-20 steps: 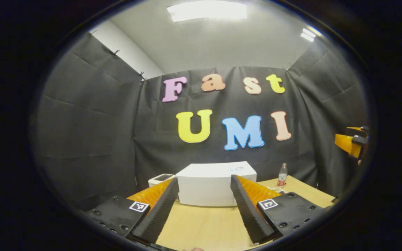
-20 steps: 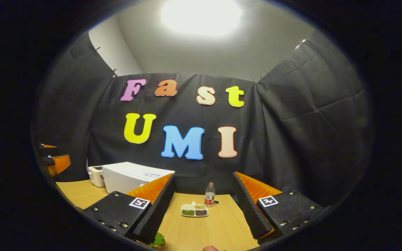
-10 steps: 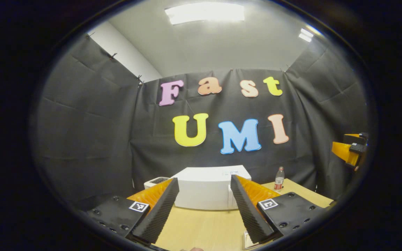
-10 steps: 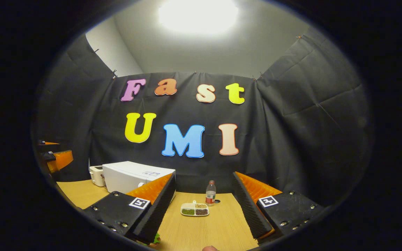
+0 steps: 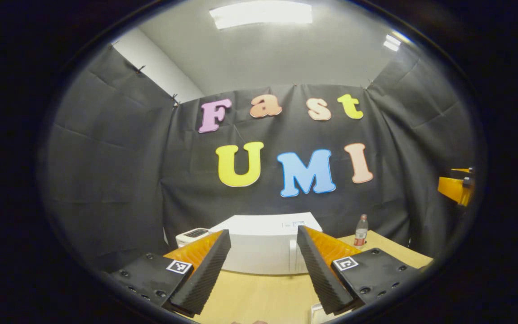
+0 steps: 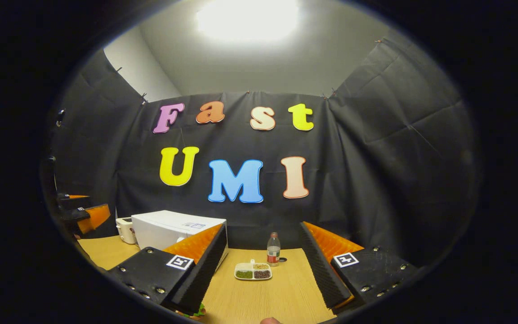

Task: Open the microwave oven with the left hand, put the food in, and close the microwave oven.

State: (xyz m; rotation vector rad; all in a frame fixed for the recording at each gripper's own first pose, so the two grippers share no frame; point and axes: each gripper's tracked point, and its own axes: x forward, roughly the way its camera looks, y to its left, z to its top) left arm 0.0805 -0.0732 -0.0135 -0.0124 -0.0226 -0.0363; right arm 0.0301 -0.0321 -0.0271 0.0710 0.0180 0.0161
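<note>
Microwave oven first: we see the white box-shaped microwave oven (image 5: 265,243) standing on the light wooden table (image 5: 259,297) against the black cloth wall, its door closed and a pale vertical handle near its right edge in the left gripper view. At its left side sits a small white toaster-like appliance (image 5: 191,235), just beside it. Our left gripper (image 5: 263,270) hangs above the table in front of the oven with its jaws wide apart, holding nothing, the oven framed between the two fingers. Right of the oven a clear plastic bottle with a red label (image 5: 360,230) stands upright near the wall.

In the right gripper view we see the oven (image 6: 176,229) at the left, the other gripper (image 6: 83,216) near the left edge, and our right gripper (image 6: 261,274) with its jaws also wide and empty. Between its fingers, farther off, lies a white divided tray of green, tan and dark food (image 6: 253,272), with the bottle (image 6: 273,249) just behind it. Something green (image 6: 201,309) peeks out under the left finger; we cannot tell what it is.
</note>
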